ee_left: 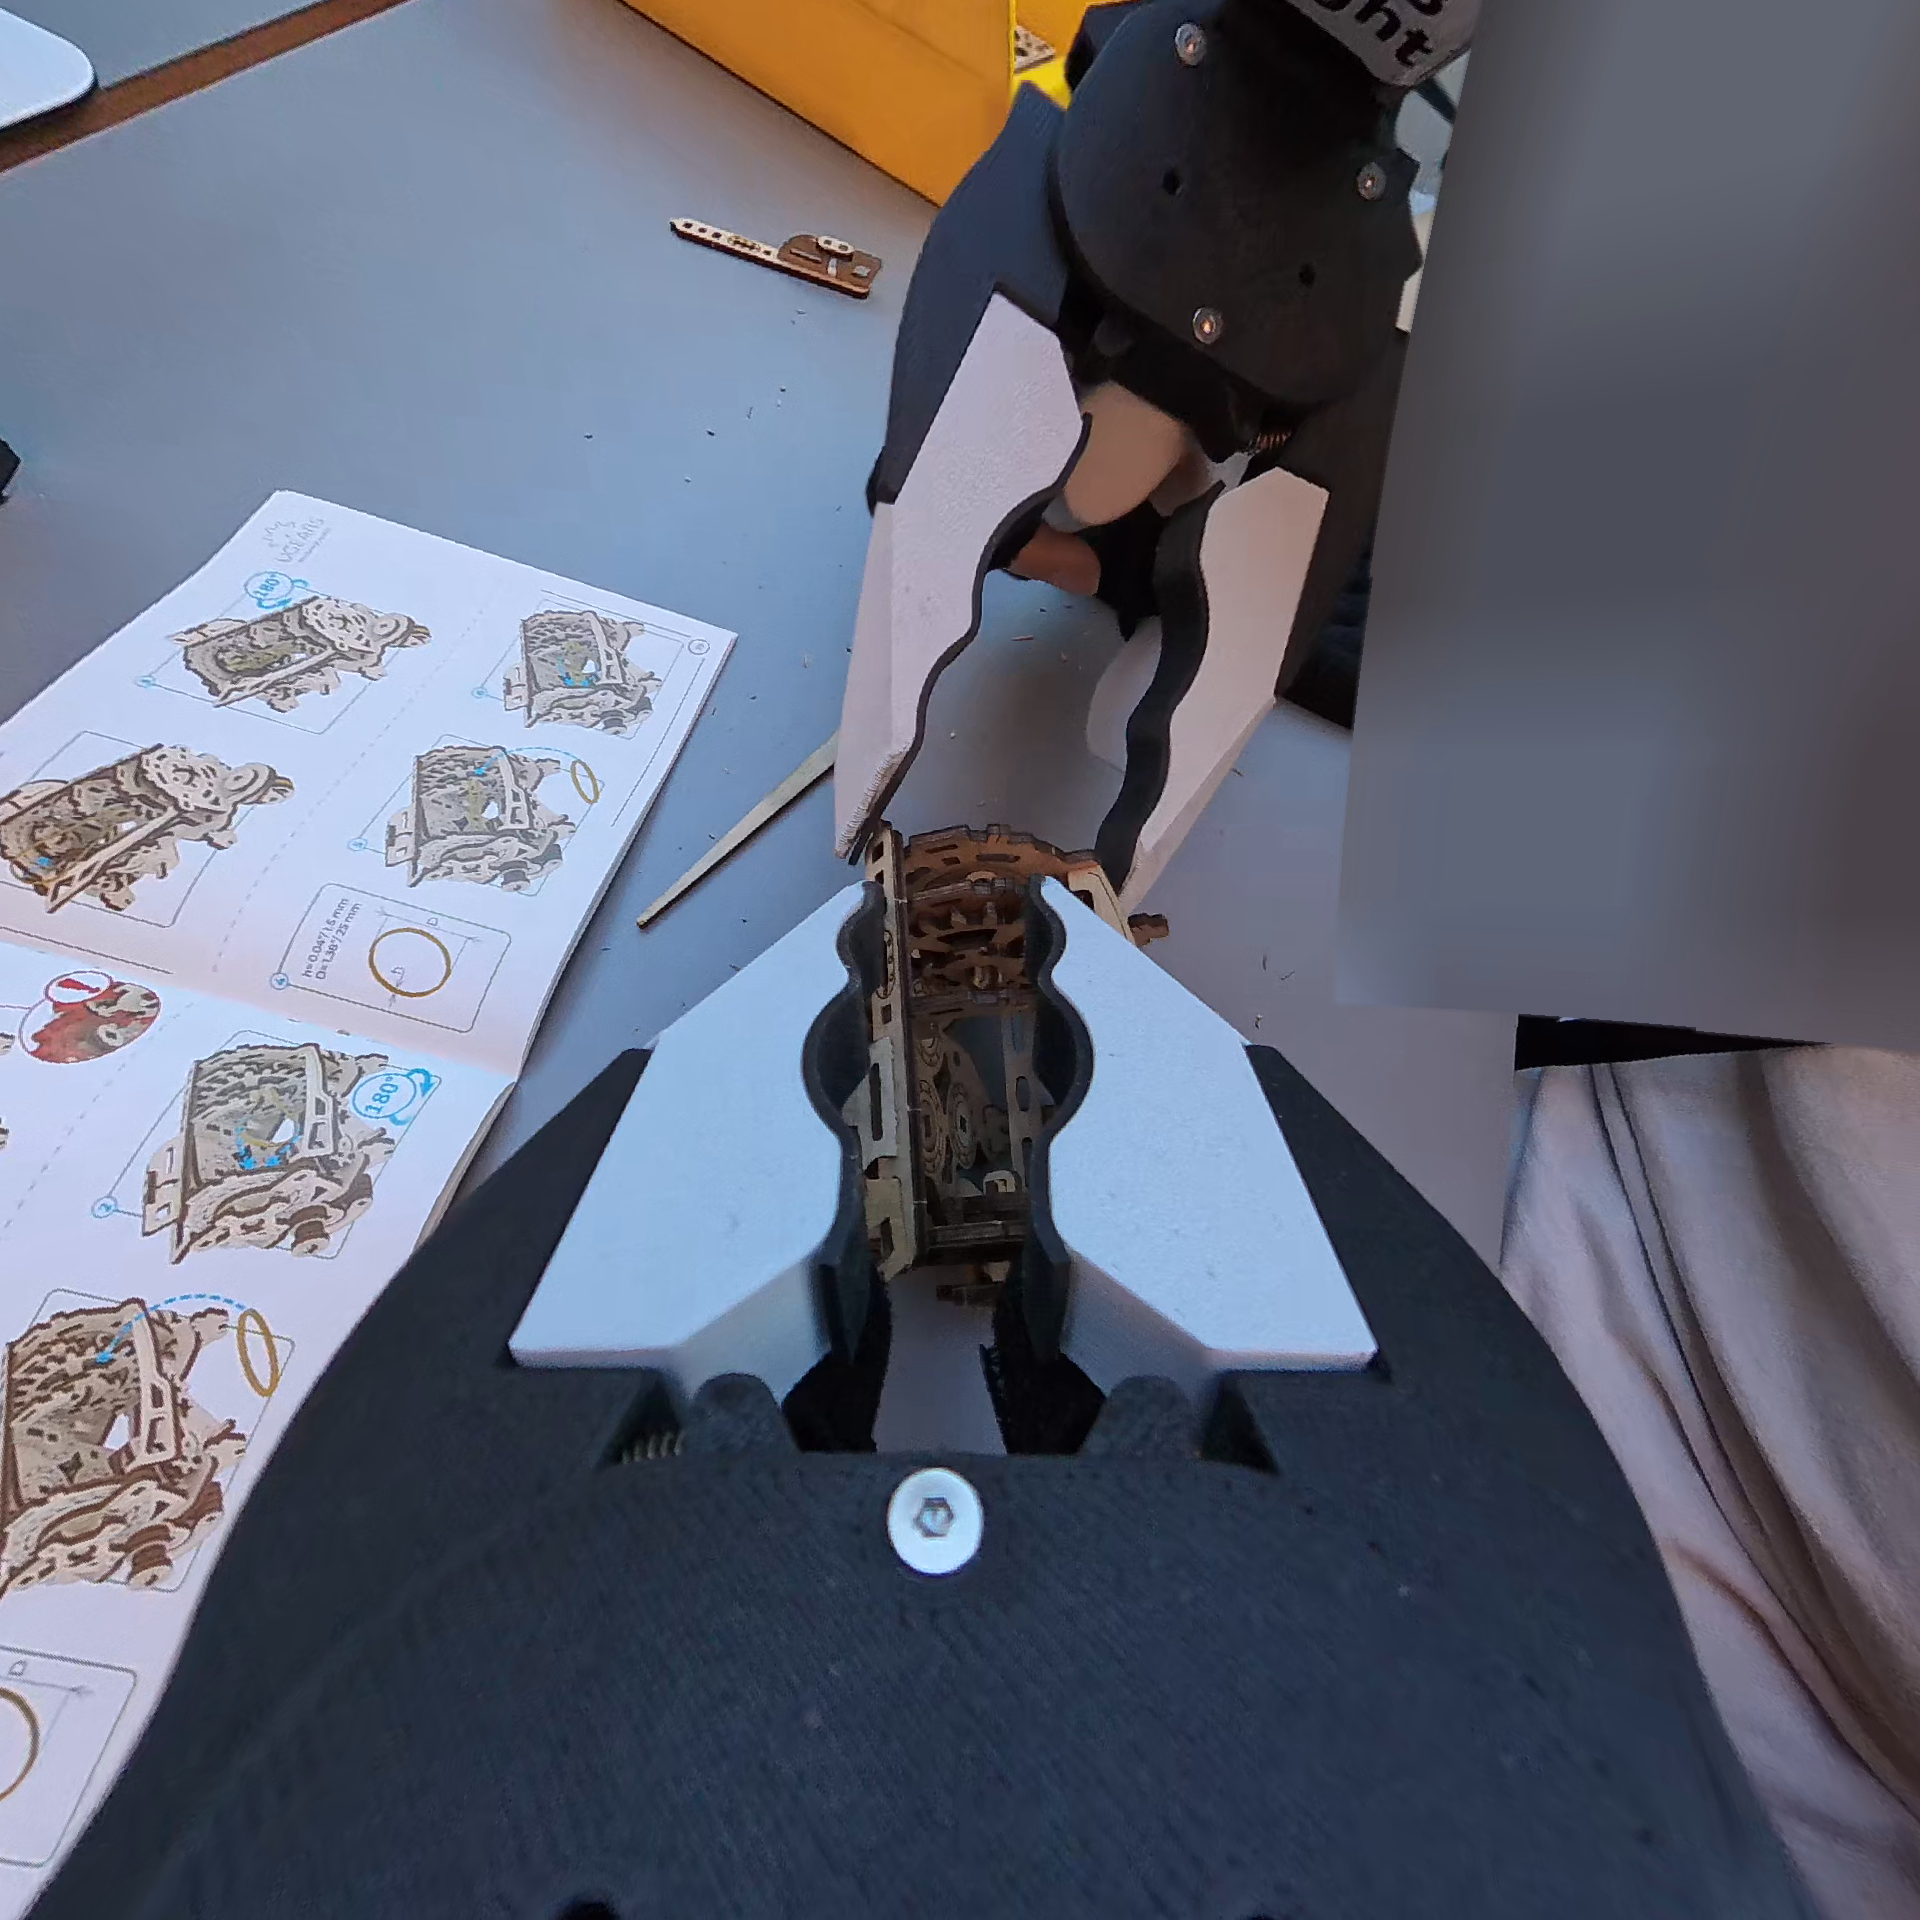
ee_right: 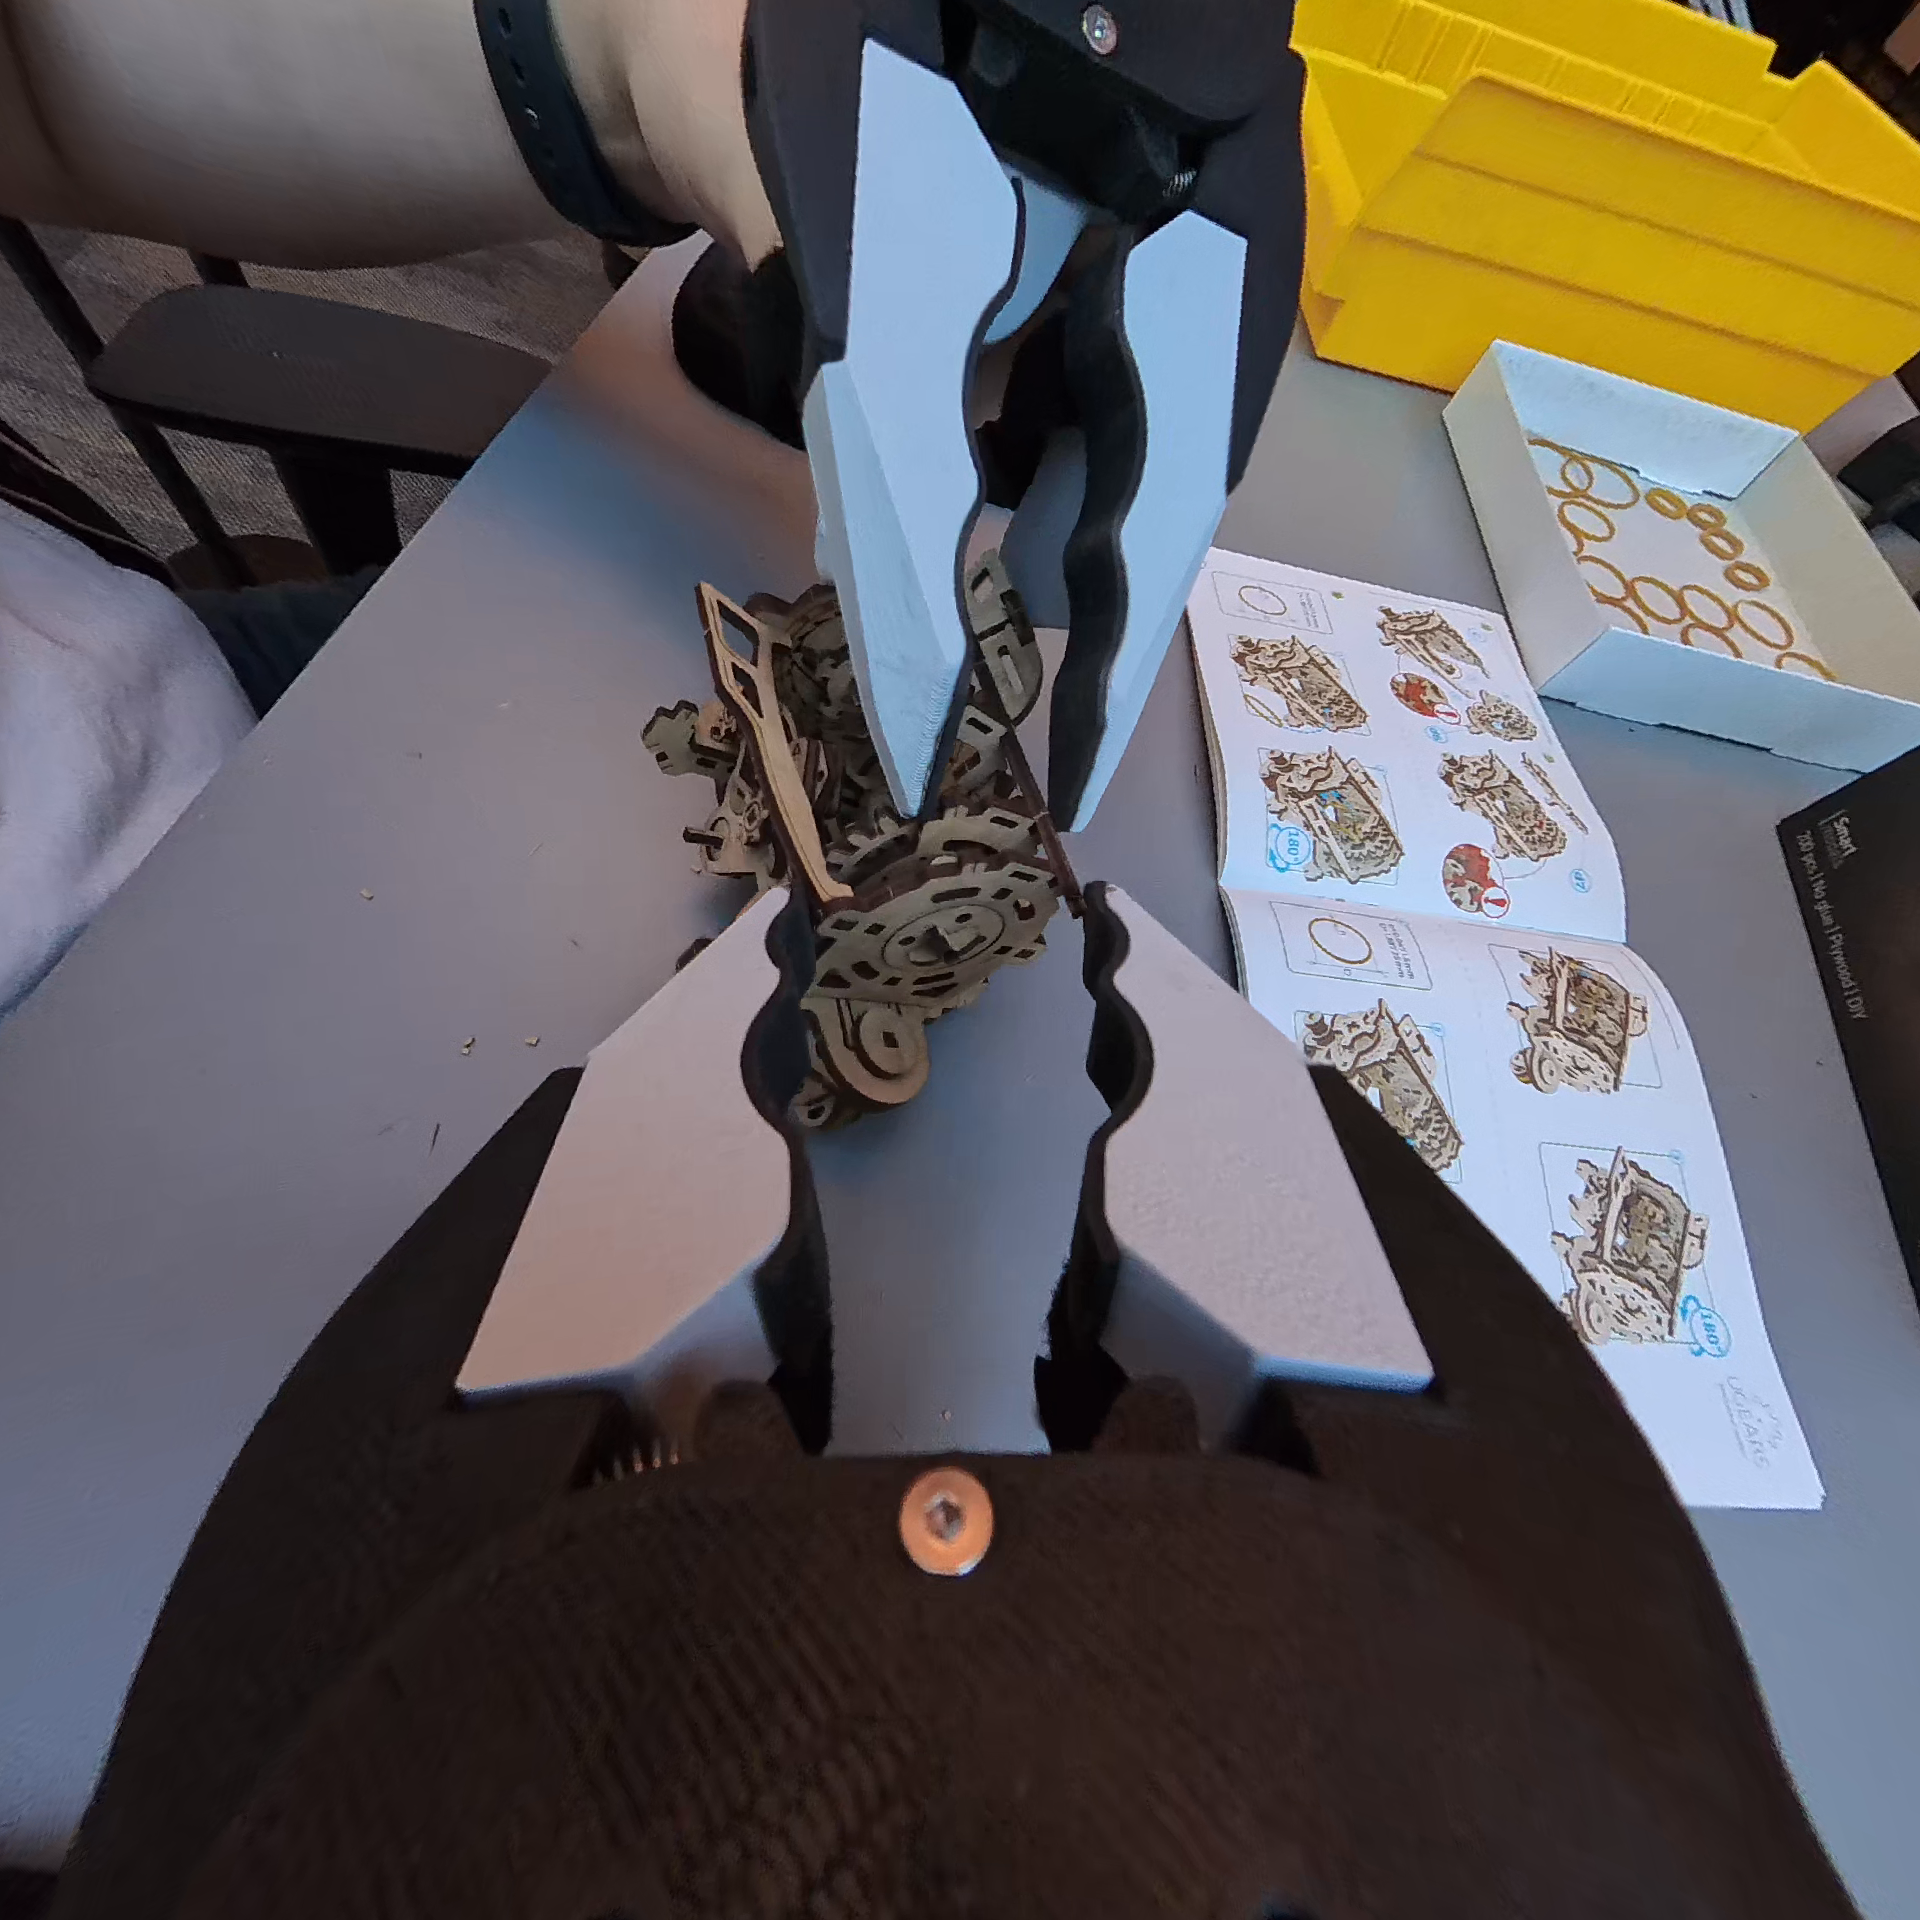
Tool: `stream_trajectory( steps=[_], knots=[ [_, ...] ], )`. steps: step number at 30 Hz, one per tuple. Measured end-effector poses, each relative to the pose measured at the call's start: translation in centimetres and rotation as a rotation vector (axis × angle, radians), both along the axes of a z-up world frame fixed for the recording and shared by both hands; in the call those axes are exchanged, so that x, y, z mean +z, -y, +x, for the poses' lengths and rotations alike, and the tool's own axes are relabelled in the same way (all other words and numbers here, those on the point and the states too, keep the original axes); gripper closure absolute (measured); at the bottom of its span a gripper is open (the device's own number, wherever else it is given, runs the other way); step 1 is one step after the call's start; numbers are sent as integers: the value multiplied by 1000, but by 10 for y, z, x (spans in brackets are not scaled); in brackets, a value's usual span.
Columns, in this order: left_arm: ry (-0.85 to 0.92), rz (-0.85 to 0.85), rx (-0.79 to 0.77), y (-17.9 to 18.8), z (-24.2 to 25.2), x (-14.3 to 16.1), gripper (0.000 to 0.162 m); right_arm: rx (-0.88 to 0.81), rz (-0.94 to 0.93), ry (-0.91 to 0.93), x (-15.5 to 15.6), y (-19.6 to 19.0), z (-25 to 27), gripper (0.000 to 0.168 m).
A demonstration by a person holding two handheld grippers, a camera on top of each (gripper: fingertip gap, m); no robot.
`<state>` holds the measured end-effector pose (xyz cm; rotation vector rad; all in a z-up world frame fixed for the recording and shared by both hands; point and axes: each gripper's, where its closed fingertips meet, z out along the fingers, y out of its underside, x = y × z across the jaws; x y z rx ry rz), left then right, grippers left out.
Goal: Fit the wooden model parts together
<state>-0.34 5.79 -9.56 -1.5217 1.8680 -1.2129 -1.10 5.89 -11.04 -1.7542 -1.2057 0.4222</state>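
We hold the wooden model (ee_left: 956,1091) in the left gripper (ee_left: 954,914) — the right gripper (ee_right: 940,914), wide and empty, must next fetch a part.

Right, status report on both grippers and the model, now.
Left gripper shut on wooden model. Right gripper open, jaws straddling its gear end. Thin wooden stick and instruction booklet lie off to one side.

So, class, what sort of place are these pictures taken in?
Probably a hobby or workshop desk: a grey table with an open instruction booklet, yellow storage bins and a half-built wooden model.
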Motion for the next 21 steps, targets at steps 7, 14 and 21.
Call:
stream_trajectory(
  steps=[7, 14, 21],
  knots=[
    [-7, 10, -2, 2, 0, 0, 137, -9, 28, 103, -1, 1, 0, 119],
    [-4, 18, 1, 2, 0, 0, 137, -19, 21, 123, -1, 1, 1, 120],
    [0, 10, 6, 2, -1, 0, 137, -20, 19, 116, -1, 1, 0, 119]
  ],
)
